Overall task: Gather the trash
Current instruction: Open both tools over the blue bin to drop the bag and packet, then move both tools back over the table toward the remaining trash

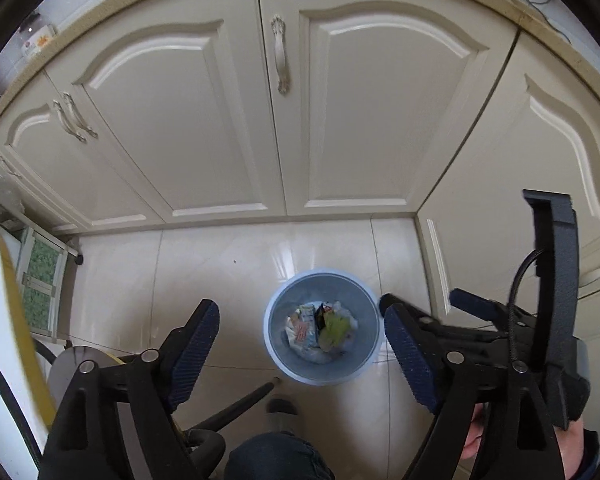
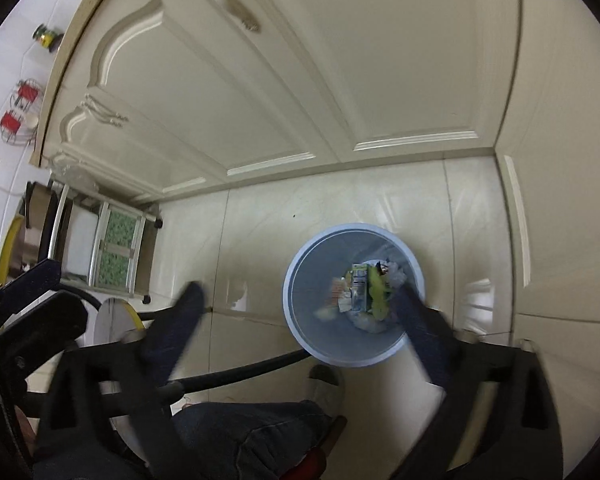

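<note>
Both tongs hang above a pale blue bin [image 1: 323, 326] that stands on the glossy cream floor tiles [image 1: 220, 264], close to the cream cabinet doors [image 1: 172, 120].

In the left wrist view the left tongs [image 1: 300, 356] stand wide apart with nothing between the 2 blue ribbed pads [image 1: 194, 354]. The bin sits in the gap between them, nearer the pad at 3 o'clock, and lower down, on the floor. The trash [image 1: 320, 330] lies at the bottom of the bin: crumpled white paper, a small printed carton, a dark wrapper and a yellow-green scrap. At 3 to 4 o'clock from the bin the right tongs [image 1: 460, 300] come into this view from the side, with a hand [image 1: 476, 440] partly visible beneath them.

In the right wrist view the right tongs [image 2: 300, 304] are spread as wide as they show, both fingers blurred, and nothing is gripped. The bin [image 2: 352, 344] lies between them, toward the finger at 3 o'clock, whose tip overlaps the bin's rim in the picture. The trash [image 2: 360, 292] rests inside, at about 1 o'clock from the midpoint of the tongs.

A knee in dark jeans [image 2: 252, 432] and a shoe [image 2: 324, 384] show at 6 o'clock, just short of the bin. A black hose [image 2: 244, 372] runs across the floor beside it. A low green-patterned rack [image 2: 116, 248] stands at 9 o'clock.
</note>
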